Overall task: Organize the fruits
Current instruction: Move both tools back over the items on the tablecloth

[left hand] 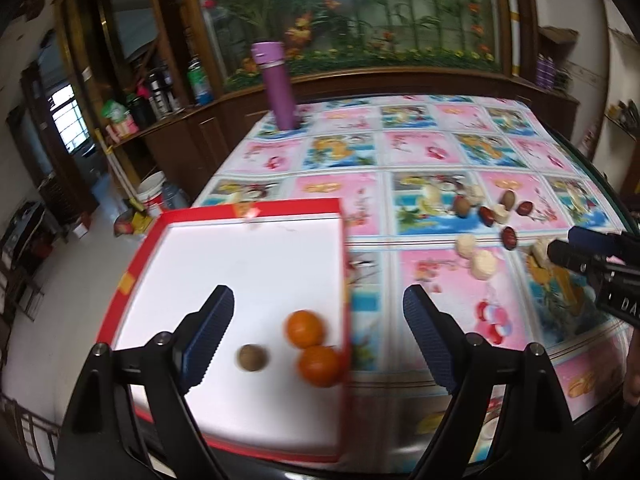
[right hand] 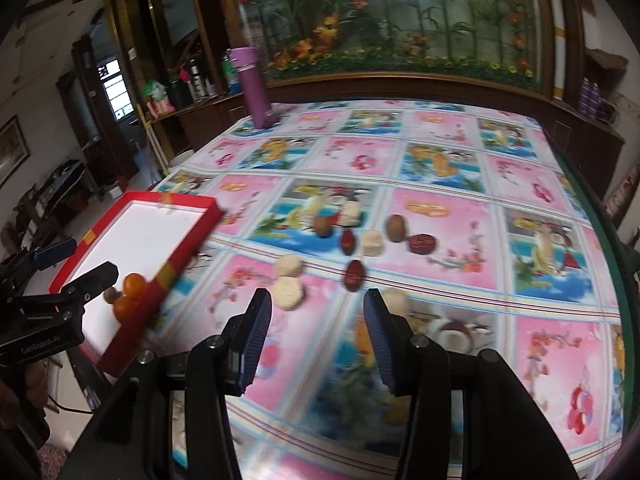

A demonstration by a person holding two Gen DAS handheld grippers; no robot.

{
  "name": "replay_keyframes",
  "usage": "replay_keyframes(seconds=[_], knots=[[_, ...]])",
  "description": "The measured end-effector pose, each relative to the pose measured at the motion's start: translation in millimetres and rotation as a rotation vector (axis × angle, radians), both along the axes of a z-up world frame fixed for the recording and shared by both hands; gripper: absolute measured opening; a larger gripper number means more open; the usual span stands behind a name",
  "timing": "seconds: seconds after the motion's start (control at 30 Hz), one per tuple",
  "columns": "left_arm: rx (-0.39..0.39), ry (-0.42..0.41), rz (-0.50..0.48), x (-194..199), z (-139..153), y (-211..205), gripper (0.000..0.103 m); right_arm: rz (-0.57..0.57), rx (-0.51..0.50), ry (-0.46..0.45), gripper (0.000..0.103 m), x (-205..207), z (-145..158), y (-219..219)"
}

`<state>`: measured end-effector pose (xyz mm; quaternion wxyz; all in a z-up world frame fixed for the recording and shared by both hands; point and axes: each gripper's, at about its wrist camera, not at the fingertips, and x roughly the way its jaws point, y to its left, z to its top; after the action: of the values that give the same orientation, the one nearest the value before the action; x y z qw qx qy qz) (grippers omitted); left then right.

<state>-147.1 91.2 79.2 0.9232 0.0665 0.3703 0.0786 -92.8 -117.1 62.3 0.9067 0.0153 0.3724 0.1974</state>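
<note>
Right gripper (right hand: pixel 316 336) empty, jaws apart: lower squarely over dark red oval date (right hand: pixel 354 274), clear of pale round cake (right hand: pixel 289 293), before closing.

Tablecloth (right hand: pixel 440 208) looks like glossy printed plastic, pretty smooth. The red box (left hand: pixel 160 236) seems to be cardboard with a matt white inside. Gripper pads (left hand: pixel 218 332) are ribbed blue rubbery stuff on black plastic. Purple bottle (left hand: pixel 276 84), upper left, is smooth plastic or metal; can't tell.
</note>
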Motion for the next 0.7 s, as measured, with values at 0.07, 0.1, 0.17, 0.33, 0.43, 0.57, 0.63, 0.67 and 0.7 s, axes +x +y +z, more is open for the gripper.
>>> replay_keyframes(seconds=[0.07,0.1,0.17,0.33,0.43,0.57,0.63,0.67,0.7], knots=[[0.006,0.014,-0.020,4.7,-4.1,-10.9,0.087,-0.021,0.004,0.010,0.048,2.4,-2.8,-10.5],[0.009,0.022,-0.028,7.5,-7.1,-16.4,0.087,-0.027,0.008,0.016,0.048,3.0,-4.9,-14.2],[0.010,0.038,-0.043,12.2,-12.2,-25.4,0.087,-0.035,0.011,0.027,0.048,6.0,-8.5,-21.6],[0.018,0.063,-0.076,21.3,-20.8,-44.5,0.087,-0.047,0.021,0.035,0.048,9.9,-13.4,-32.6],[0.021,0.073,-0.092,26.9,-23.4,-52.6,0.087,-0.056,0.017,0.044,0.048,12.7,-17.4,-38.2],[0.017,0.083,-0.108,35.2,-26.9,-62.0,0.087,-0.071,0.023,0.060,0.048,15.9,-22.5,-45.1],[0.017,0.088,-0.114,38.6,-28.6,-65.4,0.087,-0.074,0.024,0.066,0.048,16.3,-24.4,-47.8],[0.016,0.090,-0.117,40.3,-29.3,-67.1,0.087,-0.075,0.025,0.070,0.048,16.3,-25.2,-48.9],[0.016,0.092,-0.121,42.1,-30.4,-69.1,0.087,-0.076,0.027,0.074,0.048,16.3,-26.3,-49.9]])
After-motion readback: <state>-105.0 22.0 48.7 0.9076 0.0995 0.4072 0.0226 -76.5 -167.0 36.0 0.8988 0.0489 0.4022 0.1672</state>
